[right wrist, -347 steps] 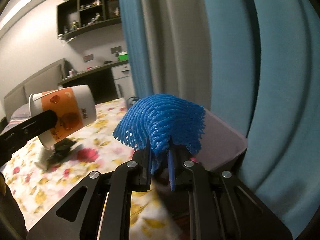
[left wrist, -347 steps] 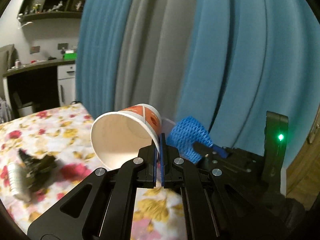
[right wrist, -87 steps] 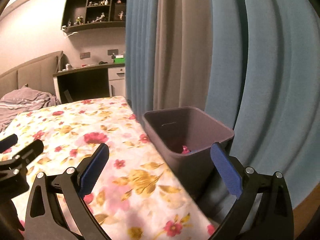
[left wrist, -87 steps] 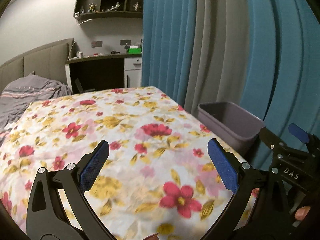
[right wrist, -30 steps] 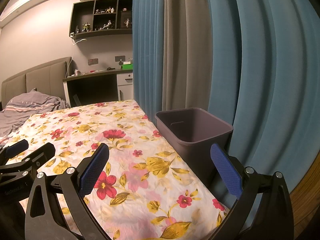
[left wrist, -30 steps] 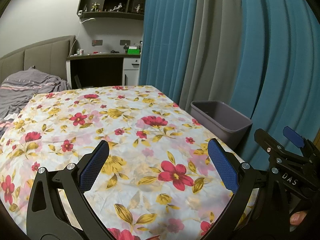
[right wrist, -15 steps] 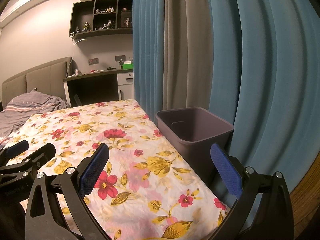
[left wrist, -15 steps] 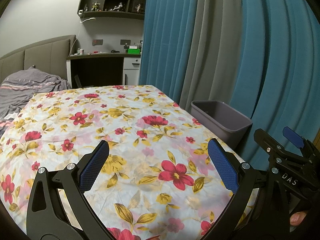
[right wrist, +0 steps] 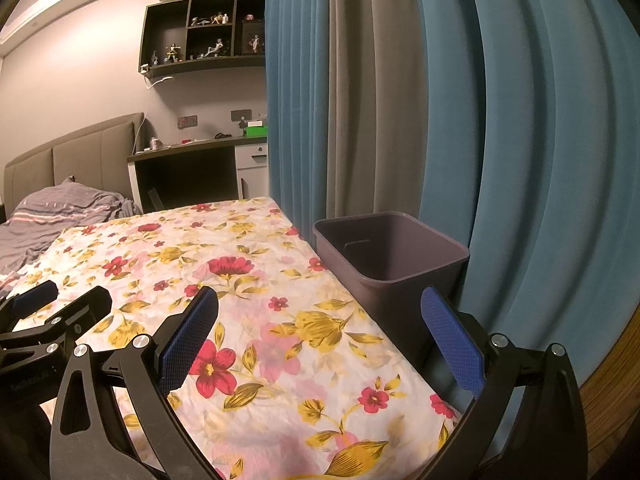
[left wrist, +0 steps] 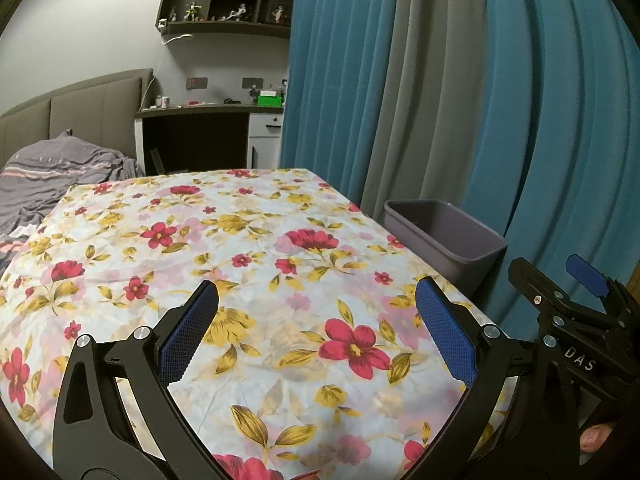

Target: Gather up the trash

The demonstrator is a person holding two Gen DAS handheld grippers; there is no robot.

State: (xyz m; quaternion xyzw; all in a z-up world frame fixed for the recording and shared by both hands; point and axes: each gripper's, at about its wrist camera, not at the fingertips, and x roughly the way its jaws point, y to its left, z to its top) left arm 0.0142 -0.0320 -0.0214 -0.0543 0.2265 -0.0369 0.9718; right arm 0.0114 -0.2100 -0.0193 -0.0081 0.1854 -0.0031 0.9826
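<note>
A grey plastic bin stands on the floor against the right edge of the flowered tablecloth; from here its contents are hidden. My left gripper hovers open over the near part of the cloth, holding nothing. My right gripper is open too, empty, near the cloth's right edge just short of the bin. No loose trash shows on the cloth. In the left wrist view the right gripper appears at the right, and in the right wrist view the left gripper appears at the left.
Blue and grey curtains hang right behind the bin. A desk and wall shelf stand at the far end. A bed with a grey blanket lies on the left. A fingertip shows low right.
Earlier the left gripper held a paper cup and the right a blue foam net; both now stand open and empty. Over the last second nothing moved.
</note>
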